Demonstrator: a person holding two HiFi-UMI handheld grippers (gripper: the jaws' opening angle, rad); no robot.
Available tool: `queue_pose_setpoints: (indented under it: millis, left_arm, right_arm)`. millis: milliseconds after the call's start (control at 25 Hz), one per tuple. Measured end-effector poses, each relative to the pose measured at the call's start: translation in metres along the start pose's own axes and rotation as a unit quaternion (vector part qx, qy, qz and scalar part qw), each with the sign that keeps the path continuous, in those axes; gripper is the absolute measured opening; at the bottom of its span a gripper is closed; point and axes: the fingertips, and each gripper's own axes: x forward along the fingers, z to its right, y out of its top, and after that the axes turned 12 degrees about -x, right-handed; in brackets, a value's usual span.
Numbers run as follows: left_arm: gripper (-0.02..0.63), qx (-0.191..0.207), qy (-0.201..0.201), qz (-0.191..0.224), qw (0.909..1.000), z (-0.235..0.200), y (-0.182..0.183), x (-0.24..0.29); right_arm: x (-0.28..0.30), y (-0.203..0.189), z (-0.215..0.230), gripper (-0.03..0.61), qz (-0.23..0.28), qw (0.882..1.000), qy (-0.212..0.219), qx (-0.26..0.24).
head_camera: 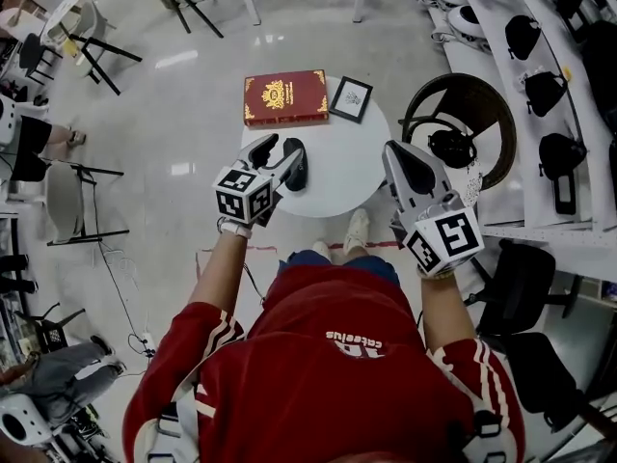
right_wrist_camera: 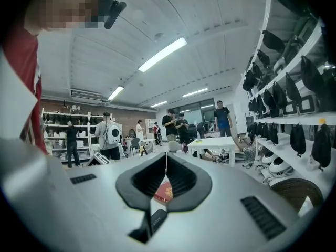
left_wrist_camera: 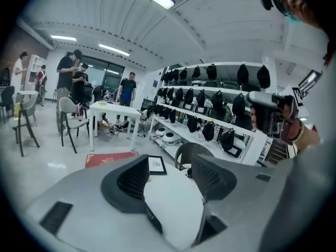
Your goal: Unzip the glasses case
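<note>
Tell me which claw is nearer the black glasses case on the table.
Left. The left claw, jaws apart, is close beside the black oval glasses case; the right claw, jaws together, sits off by the right edge of the round white table.

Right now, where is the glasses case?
In the head view the black glasses case lies on the round white table, near its front edge, close by the left gripper, with the red book behind it.
</note>
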Motion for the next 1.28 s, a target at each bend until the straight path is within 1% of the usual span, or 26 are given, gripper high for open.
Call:
queue_pose_setpoints:
  millis: [200, 440, 520, 680, 840, 1120, 1160, 1280]
  left_arm:
    - [0.253, -0.024, 0.020, -0.036, 0.9989, -0.029, -0.035, 0.029]
    - [0.274, -0.061, 0.056, -0.078, 0.9935, -0.068, -0.079, 0.055]
    - [0.287, -0.075, 0.066, -0.094, 0.9905, -0.080, -0.095, 0.064]
    - [0.334, -0.103, 0.086, -0.123, 0.9833, -0.103, -0.129, 0.079]
    - [0.350, -0.124, 0.111, -0.141, 0.9760, -0.123, -0.154, 0.092]
    - [0.367, -0.138, 0.143, -0.174, 0.9645, -0.149, -0.187, 0.109]
    - [0.367, -0.140, 0.145, -0.177, 0.9633, -0.152, -0.190, 0.112]
    - [0.393, -0.145, 0.142, -0.189, 0.9608, -0.150, -0.195, 0.122]
  right_arm:
    - [0.010, -0.012, 0.012, 0.015, -0.012, 1.000, 0.005, 0.005]
    - [0.023, -0.025, 0.025, 0.015, -0.020, 1.000, 0.017, 0.007]
    - [0.028, -0.029, 0.030, 0.015, -0.022, 0.999, 0.022, 0.008]
    - [0.036, -0.038, 0.037, 0.015, -0.027, 0.999, 0.029, 0.011]
    - [0.039, -0.048, 0.044, 0.015, -0.034, 0.999, 0.031, 0.015]
    - [0.037, -0.063, 0.060, 0.015, -0.047, 0.998, 0.028, 0.022]
    - [0.036, -0.065, 0.063, 0.015, -0.049, 0.998, 0.028, 0.024]
    - [0.035, -0.070, 0.070, 0.015, -0.054, 0.998, 0.027, 0.029]
